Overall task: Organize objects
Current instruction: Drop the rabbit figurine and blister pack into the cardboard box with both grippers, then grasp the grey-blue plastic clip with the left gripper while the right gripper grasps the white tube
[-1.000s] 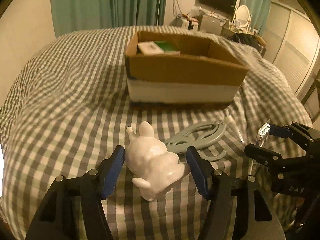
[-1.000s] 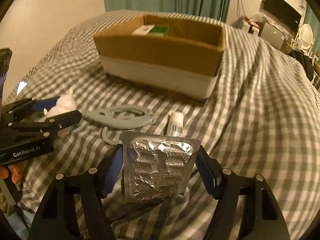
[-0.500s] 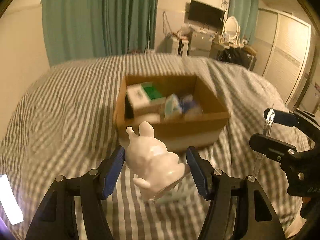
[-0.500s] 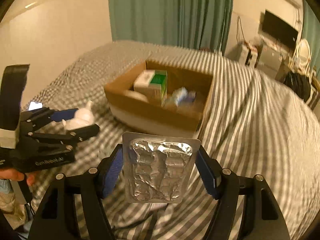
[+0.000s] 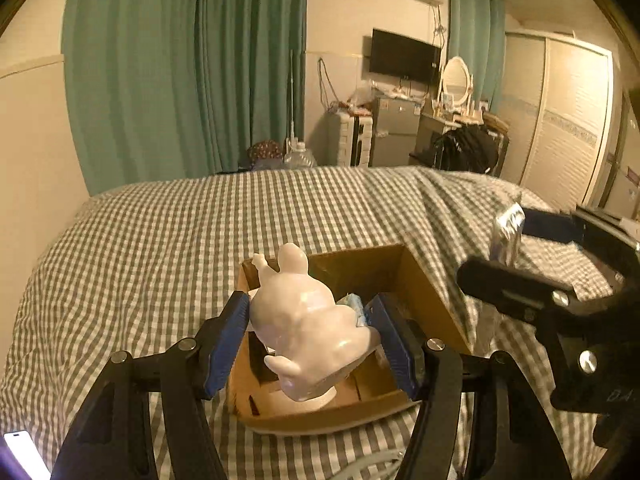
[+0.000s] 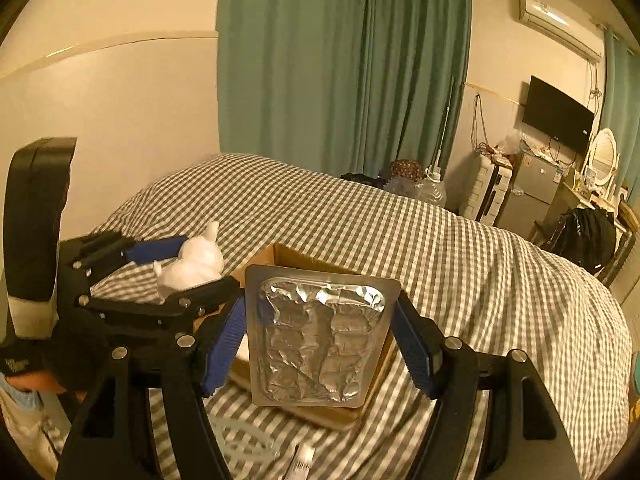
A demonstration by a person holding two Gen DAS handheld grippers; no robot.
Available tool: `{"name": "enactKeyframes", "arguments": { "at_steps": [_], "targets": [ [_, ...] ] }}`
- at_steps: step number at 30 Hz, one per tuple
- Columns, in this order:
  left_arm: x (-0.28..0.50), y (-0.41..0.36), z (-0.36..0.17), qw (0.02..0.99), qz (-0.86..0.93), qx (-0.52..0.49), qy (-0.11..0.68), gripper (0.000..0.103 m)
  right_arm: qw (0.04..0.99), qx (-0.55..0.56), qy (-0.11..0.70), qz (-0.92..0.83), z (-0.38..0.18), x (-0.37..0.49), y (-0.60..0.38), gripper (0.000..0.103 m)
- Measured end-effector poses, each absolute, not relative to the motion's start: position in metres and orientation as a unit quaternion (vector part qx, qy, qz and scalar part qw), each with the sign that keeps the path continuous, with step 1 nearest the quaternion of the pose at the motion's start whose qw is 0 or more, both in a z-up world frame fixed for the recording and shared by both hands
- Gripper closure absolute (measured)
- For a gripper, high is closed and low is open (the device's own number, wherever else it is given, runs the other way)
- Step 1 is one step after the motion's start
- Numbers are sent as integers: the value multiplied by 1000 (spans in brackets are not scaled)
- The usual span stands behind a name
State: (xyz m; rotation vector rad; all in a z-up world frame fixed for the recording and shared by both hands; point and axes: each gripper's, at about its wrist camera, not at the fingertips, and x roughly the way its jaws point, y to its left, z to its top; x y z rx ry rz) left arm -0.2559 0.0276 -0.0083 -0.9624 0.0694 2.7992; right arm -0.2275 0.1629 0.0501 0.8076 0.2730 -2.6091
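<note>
1. Glossy white ceramic rabbit figurine (image 5: pixel 308 328): pinched across the body between the blue pads of the left gripper (image 5: pixel 310 344), held in the air above the open brown cardboard box (image 5: pixel 420 280). Likely rigid, smooth and slippery, brittle if dropped; ears and feet thin, so best gripped at the broad torso, as now.
2. Silver foil blister pack of pills (image 6: pixel 320 338): clamped by its two side edges in the right gripper (image 6: pixel 320 340), upright, in front of the same box. Probably very light, thin, easily bent or crumpled; edge hold adequate under gentle pressure.
3. Cardboard box: resting on the bed, other contents partly visible, not identifiable.
4. Bed with grey-and-white checked cover (image 5: pixel 160 248): soft, wrinkled, yielding; poor footing for anything upright.
5. Pale grey plastic hanger (image 6: pixel 240 440): lying on the cover near the box.
6. Room: green curtains (image 5: pixel 180 72), wall-mounted television (image 5: pixel 404 56), dim warm light.
</note>
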Motion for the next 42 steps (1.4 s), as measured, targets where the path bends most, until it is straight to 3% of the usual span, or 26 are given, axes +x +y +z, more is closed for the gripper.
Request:
{"name": "enactKeyframes", "arguments": {
  "at_steps": [9,17,18,21,23,35,42],
  "targets": [
    [-301,40,-66,96,920,-380,23,38,184,341,93,-917,6,-289,155,33],
    [-308,32,-85,100,911,-400,-2,36,179,382,75,-904,-33,-312,162,32],
    [-307,30,-82,100,912,-398,-2,33,175,381,74,-905,-32,-311,161,32],
    [-296,27,-71,89,922,-377,0,14,167,375,68,-909,-25,-312,167,26],
    [-288,23,-60,84,928,-363,-3,13,164,367,67,-913,-18,-308,169,18],
    [-216,-6,11,53,957,-287,-4,12,161,287,87,-940,64,-231,174,17],
    [-168,-11,15,36,961,-275,-4,11,179,259,105,-944,84,-174,170,17]
  ]
}}
